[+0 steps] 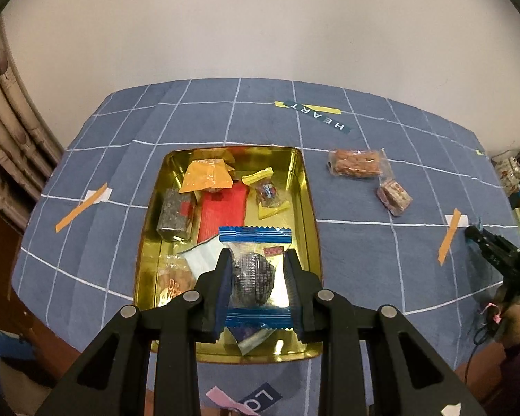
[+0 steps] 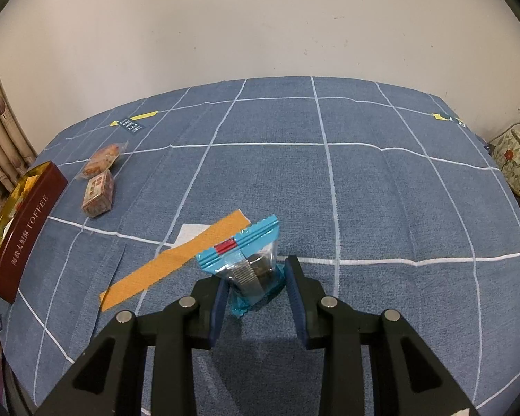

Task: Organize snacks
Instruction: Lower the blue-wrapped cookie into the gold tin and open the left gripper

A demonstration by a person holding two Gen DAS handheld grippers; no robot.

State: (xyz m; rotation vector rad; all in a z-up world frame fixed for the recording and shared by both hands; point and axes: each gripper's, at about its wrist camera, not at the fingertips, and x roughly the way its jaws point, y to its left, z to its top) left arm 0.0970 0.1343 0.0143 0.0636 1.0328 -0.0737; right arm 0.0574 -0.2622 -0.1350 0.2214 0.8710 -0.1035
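Observation:
My left gripper (image 1: 258, 270) is shut on a blue-edged clear packet with a dark round snack (image 1: 254, 270), held over the gold tin (image 1: 310, 208). The tin holds several snacks, among them a red packet (image 1: 222, 208), an orange packet (image 1: 206, 176) and a grey bar (image 1: 173, 213). My right gripper (image 2: 256, 277) has its jaws around a teal packet (image 2: 249, 263) that rests on the tablecloth; the left pad touches it and the right pad stands a little off. Two snacks lie loose on the cloth: a brown biscuit packet (image 1: 357, 163) (image 2: 102, 161) and a small boxed sweet (image 1: 395, 196) (image 2: 98, 194).
A blue grid tablecloth (image 2: 364, 208) covers the table. The tin's maroon "TOFFEE" side (image 2: 27, 232) shows at the far left of the right wrist view. Orange tape strips (image 2: 176, 260) (image 1: 81, 206) lie on the cloth. A floral teapot (image 2: 516, 159) stands beyond the right edge.

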